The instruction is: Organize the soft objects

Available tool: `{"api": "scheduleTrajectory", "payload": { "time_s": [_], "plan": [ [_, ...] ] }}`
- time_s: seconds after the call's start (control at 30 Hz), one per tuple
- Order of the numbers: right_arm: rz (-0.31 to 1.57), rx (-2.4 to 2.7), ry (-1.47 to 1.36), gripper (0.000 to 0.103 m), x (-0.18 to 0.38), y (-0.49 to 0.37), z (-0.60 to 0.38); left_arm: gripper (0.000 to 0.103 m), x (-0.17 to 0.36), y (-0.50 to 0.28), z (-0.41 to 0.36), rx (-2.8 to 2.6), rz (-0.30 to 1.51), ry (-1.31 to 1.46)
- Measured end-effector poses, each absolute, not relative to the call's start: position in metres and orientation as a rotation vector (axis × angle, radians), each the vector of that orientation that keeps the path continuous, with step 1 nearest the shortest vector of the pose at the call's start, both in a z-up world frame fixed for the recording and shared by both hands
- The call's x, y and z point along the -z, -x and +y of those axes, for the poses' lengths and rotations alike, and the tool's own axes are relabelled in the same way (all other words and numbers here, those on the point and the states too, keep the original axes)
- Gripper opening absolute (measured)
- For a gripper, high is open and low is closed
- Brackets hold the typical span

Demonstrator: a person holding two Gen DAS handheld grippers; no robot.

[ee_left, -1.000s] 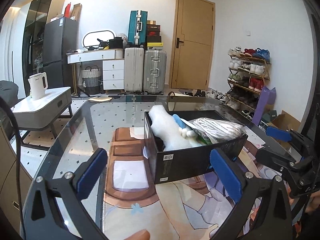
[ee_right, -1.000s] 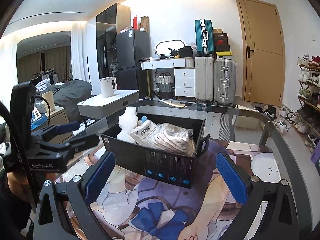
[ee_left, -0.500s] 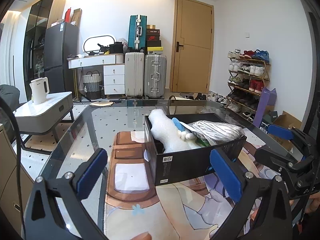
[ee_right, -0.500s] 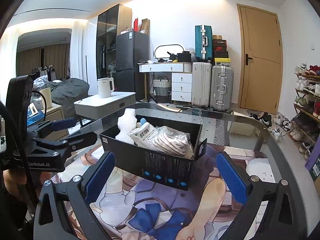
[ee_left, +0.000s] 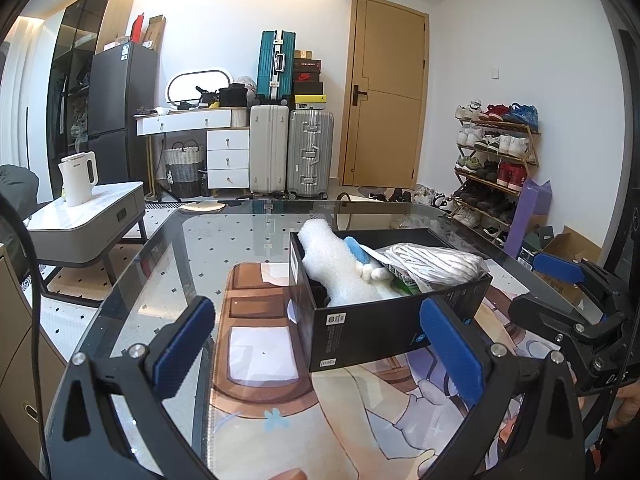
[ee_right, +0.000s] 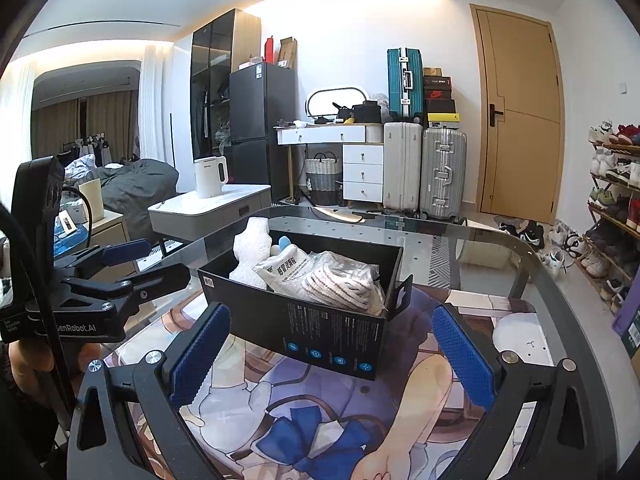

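Left wrist view: the left gripper [ee_left: 316,350] is seen with its jaws spread wide and nothing held between the blue pads [ee_left: 184,346]. Just ahead of it and toward its right finger, the black box [ee_left: 384,320] is set on the printed mat [ee_left: 260,364] that covers the glass surface [ee_left: 192,248]. The soft objects are already gathered inside the box: a white foam piece [ee_left: 332,264] at the side nearest this gripper, a small blue-and-white plush [ee_left: 362,258] beside it, and a bagged coil of white rope [ee_left: 436,262] beyond.

Compared with a second ago, the box appears slightly lower and farther off in both views, and more of the room is seen above it. It is judged from this that both grippers have been drawn back and raised a little. With nothing loose seen on the surface, the sorting is judged to be finished or nearly so.

In the right wrist view, the right gripper [ee_right: 334,354] is likewise released and empty, with the box directly ahead between its fingers but well clear of them. Both grippers are held level above the mat, angled toward the box from opposite sides, and a hand [ee_right: 28,360] is glimpsed under the left one.
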State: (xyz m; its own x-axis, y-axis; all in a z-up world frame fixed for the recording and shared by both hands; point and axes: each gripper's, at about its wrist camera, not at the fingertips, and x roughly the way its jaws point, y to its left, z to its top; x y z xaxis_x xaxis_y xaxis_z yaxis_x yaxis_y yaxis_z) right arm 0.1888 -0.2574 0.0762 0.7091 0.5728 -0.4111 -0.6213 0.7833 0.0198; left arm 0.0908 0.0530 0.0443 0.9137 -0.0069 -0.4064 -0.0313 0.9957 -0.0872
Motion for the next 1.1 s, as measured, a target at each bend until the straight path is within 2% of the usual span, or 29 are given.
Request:
{"api": "scheduleTrajectory", "payload": {
  "time_s": [1.1],
  "plan": [
    [0.404,-0.668,0.136,0.103,-0.0753,-0.1887,-0.2542,0.103,-0.0443,-0.0907,0.0528,-0.015,0.418,0.108]
  ]
}}
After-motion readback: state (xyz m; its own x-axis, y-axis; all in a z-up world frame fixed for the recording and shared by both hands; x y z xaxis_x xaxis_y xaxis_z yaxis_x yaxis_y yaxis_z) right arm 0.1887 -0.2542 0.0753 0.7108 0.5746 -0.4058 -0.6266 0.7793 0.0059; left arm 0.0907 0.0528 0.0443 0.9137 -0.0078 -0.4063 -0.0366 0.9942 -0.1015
